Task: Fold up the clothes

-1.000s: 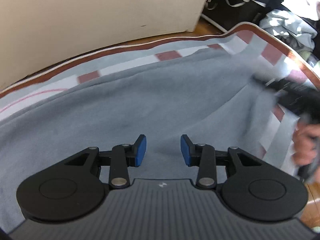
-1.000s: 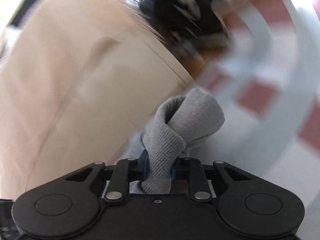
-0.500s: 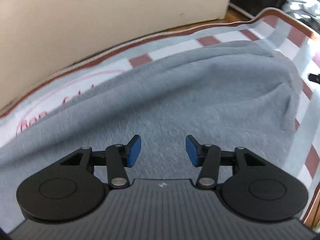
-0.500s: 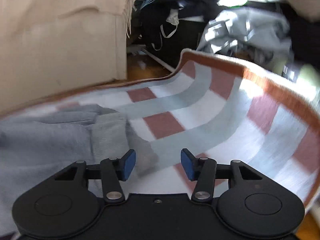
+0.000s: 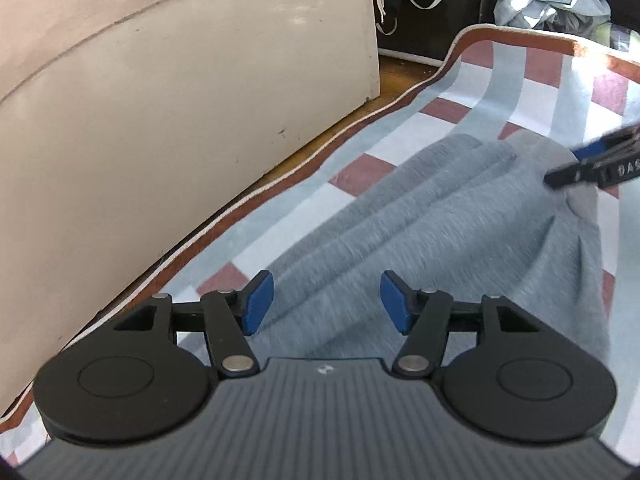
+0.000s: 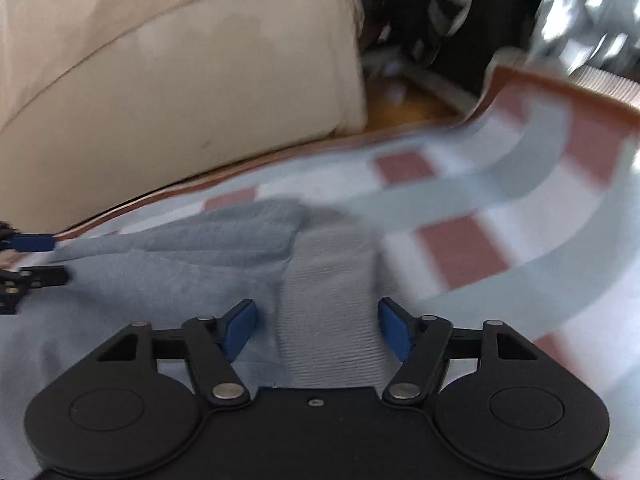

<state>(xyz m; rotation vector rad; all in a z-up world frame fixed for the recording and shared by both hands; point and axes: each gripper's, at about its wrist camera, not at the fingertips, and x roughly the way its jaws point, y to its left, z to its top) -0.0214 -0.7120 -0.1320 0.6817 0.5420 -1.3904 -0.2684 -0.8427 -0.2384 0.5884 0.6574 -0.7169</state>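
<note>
A grey sweatshirt [image 5: 440, 232] lies rumpled on a checked rug [image 5: 500, 80]. My left gripper [image 5: 326, 304] hovers over the grey cloth with its jaws opening and nothing between them. My right gripper [image 6: 318, 324] is over the ribbed cuff [image 6: 328, 280] at the garment's end. Its jaws are closing with the cuff between them, and the pads stand clear of the cloth. The right gripper's fingertips [image 5: 592, 164] show at the right edge of the left wrist view. The left gripper's fingertips [image 6: 32, 260] show at the left edge of the right wrist view.
A cream sofa base [image 5: 160, 120] runs along the rug's far edge, with a strip of wooden floor [image 5: 400, 76] between them. A pile of loose clothes [image 5: 552, 4] and dark bags sit beyond the rug's far corner.
My right gripper held the cuff bunched up in the air a second ago; now the cuff lies flat between open jaws. The left jaws have widened and swung toward the garment's end.
</note>
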